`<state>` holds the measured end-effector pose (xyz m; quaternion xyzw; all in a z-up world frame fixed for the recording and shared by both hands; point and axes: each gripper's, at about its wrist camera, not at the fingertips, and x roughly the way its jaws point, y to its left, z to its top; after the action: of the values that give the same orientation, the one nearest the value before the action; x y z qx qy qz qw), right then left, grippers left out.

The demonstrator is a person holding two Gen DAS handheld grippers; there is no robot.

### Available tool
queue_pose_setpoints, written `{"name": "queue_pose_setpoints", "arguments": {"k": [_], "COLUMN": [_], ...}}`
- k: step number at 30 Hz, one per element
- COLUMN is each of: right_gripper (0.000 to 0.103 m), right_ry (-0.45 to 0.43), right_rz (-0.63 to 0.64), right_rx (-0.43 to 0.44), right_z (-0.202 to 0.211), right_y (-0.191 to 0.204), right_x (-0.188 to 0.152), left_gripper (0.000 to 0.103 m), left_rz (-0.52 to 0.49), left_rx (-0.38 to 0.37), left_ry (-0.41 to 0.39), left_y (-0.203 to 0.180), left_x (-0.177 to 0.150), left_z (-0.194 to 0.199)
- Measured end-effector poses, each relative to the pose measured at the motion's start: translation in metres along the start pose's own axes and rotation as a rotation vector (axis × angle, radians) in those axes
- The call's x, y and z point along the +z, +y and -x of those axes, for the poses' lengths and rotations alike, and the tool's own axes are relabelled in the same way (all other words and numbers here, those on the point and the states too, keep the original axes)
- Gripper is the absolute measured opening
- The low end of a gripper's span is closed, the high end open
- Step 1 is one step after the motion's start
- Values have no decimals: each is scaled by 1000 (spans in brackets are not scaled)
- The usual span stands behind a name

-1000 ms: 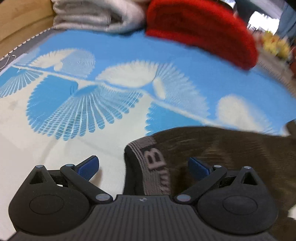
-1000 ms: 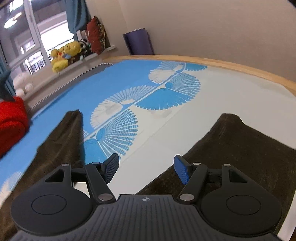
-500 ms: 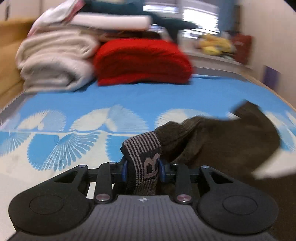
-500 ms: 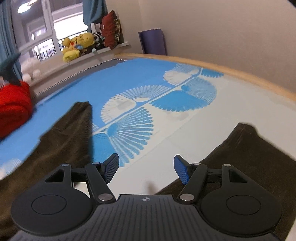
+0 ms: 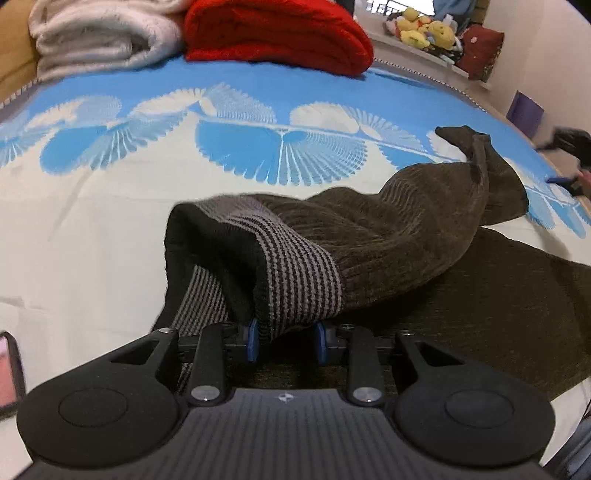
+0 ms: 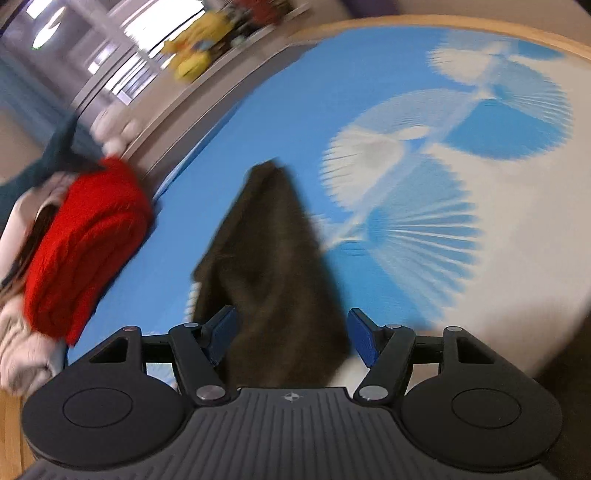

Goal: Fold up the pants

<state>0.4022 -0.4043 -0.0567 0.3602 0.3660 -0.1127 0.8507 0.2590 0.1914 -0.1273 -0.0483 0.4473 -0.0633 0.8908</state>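
The left tool has just closed its jaws on the striped elastic waistband of the dark brown corduroy pants; a second ago those jaws stood wide with the waistband lying loose between them, and now the blue pads pinch the band's lower edge, so the grip is made. With that hold, the waist end has been lifted and carried across: one leg now drapes in a rumpled ridge over the other layer of the pants, which lies flat on the bed sheet printed with blue and white fans, nearer the camera than the folded red knit and the pale blanket stacked at the sheet's far edge. The right tool has its jaws apart and empty; in its blurred view a leg end of the pants lies between the fingers, but the pads do not press on it. I judge the lengthwise fold is under way, with the right tool lining up to take the leg end.
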Motion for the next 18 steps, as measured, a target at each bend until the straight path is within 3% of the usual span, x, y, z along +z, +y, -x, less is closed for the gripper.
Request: {"name": "queue_pose_setpoints", "arguments": {"k": [5,9,10,11,12,14,18], "right_gripper": [73,72,57,6,8,7,7], "right_ry": [63,78,82,82,75,19,-100], "right_rz": [95,199,222,248,259,228,130], "right_rx": [-26,-130,-167,-219,-256,-246,-92], "right_z": [-76,-130,-141,-149,-152,-137,-48], "right_y": [77,119,124,127,128,125,121], "right_x": [-3,-27,-34,-41,-45,-41,-10], "left_gripper": [32,32,32,32,31,30,29], "left_rz": [-2,19,36,51,67,106,181], "left_rx": [-7,-18,-20,-17,-12,-16,-31], "left_ry": [44,50,44,28,4,-75,-184], "left_y": [-2,3,6,8,11,18,27], "left_x": [-3,1,4,7,11,22,34], "left_z": [-12,-15,-16,-14,-11,-1,16]}}
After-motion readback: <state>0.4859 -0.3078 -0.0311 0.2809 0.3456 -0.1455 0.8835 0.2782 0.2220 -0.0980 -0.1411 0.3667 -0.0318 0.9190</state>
